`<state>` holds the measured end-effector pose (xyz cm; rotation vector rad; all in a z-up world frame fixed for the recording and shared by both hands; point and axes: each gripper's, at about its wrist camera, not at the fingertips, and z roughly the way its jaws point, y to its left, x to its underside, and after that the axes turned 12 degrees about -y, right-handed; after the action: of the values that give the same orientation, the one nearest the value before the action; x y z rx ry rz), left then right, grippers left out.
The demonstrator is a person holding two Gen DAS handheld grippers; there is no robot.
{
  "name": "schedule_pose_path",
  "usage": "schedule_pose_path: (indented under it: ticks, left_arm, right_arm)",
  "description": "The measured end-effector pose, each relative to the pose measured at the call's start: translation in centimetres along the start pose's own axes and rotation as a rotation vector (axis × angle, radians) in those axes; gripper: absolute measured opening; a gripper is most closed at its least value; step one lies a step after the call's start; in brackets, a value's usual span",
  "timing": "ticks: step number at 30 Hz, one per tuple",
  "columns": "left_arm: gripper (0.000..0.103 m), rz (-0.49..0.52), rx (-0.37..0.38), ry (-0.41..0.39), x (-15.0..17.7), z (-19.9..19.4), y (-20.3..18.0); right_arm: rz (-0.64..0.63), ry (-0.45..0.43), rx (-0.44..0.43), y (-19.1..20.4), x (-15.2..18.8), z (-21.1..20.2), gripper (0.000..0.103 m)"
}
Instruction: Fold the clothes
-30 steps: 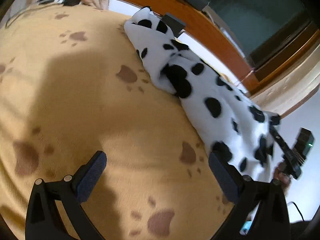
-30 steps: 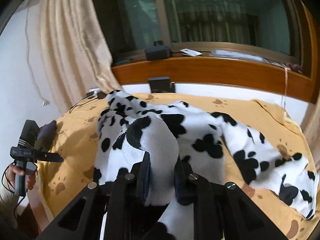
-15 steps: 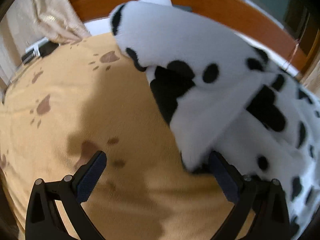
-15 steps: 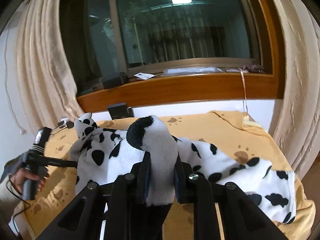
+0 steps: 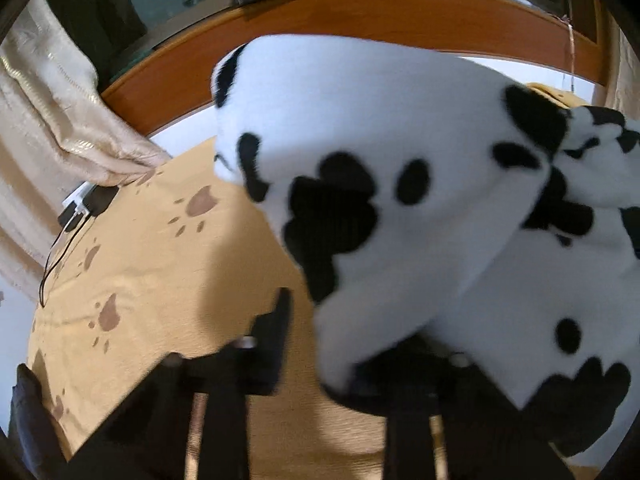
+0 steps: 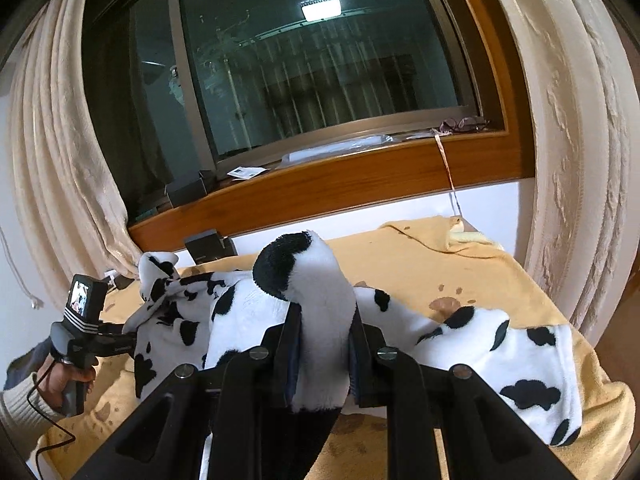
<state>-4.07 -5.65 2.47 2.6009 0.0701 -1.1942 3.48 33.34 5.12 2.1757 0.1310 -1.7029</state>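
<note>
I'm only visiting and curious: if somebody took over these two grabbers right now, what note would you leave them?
Right hand-held gripper: shut on a raised fold of the cow-print fleece garment.
Left hand-held gripper: its jaws have just been closing on another edge of the garment; the picture is blurred, so check that the cloth is truly pinched.
The garment's remainder lies rumpled across the yellow paw-print blanket on the bed.
Done: both ends picked up.
Left: no neat fold shows yet, so bring the ends together, lay flat and smooth.

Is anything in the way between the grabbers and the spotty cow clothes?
No. The right gripper already pinches the spotted garment, and the left gripper has just been closing on another fold of it.
</note>
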Motion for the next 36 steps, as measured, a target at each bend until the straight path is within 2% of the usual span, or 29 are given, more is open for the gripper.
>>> schedule_pose_path:
  ticks: [5,9,11,17,20,22,24,28,32,34,36]
  left_arm:
    - [0.018,-0.006,-0.077,-0.142,-2.4,-3.8,1.2]
    - [0.018,0.039,-0.224,-0.287,-5.3,-8.8,3.9]
    - [0.018,0.079,-0.299,-0.332,-5.9,-10.6,4.8]
    - [0.020,0.285,-0.582,-0.450,-7.0,-15.0,7.4]
    - [0.020,0.437,-0.734,-0.482,-7.4,-16.3,8.3]
    - [0.021,0.502,-0.806,-0.484,-7.5,-17.1,9.3]
    - [0.024,0.488,-0.821,-0.463,-7.5,-17.9,11.5]
    - [0.032,0.456,-0.875,-0.419,-6.3,-18.6,15.6]
    - [0.044,0.483,-0.923,-0.367,-3.6,-17.2,18.3]
    - [0.052,0.516,-0.944,-0.331,-2.1,-15.8,19.3]
    - [0.062,0.514,-0.923,-0.266,-0.5,-13.7,20.8]
  right_arm:
    - [-0.017,-0.002,-0.015,0.5,0.2,-0.3,0.020]
    - [-0.052,-0.004,-0.073,1.9,0.4,-1.1,0.020]
    - [-0.082,-0.016,-0.098,3.0,0.3,-1.8,0.020]
    - [-0.065,-0.031,-0.144,4.2,-0.3,-2.8,0.020]
    - [-0.048,-0.022,-0.224,5.6,-0.7,-3.3,0.021]
    - [-0.096,-0.013,-0.306,7.8,-0.5,-4.1,0.021]
    - [-0.154,0.013,-0.436,10.7,0.0,-5.1,0.021]
    - [-0.219,0.111,-0.752,17.0,2.0,-7.1,0.021]
    - [-0.233,0.264,-1.068,23.5,4.7,-7.5,0.023]
    - [-0.247,0.313,-1.172,26.0,5.7,-7.7,0.034]
    - [-0.276,0.334,-1.241,28.1,6.5,-8.1,0.073]
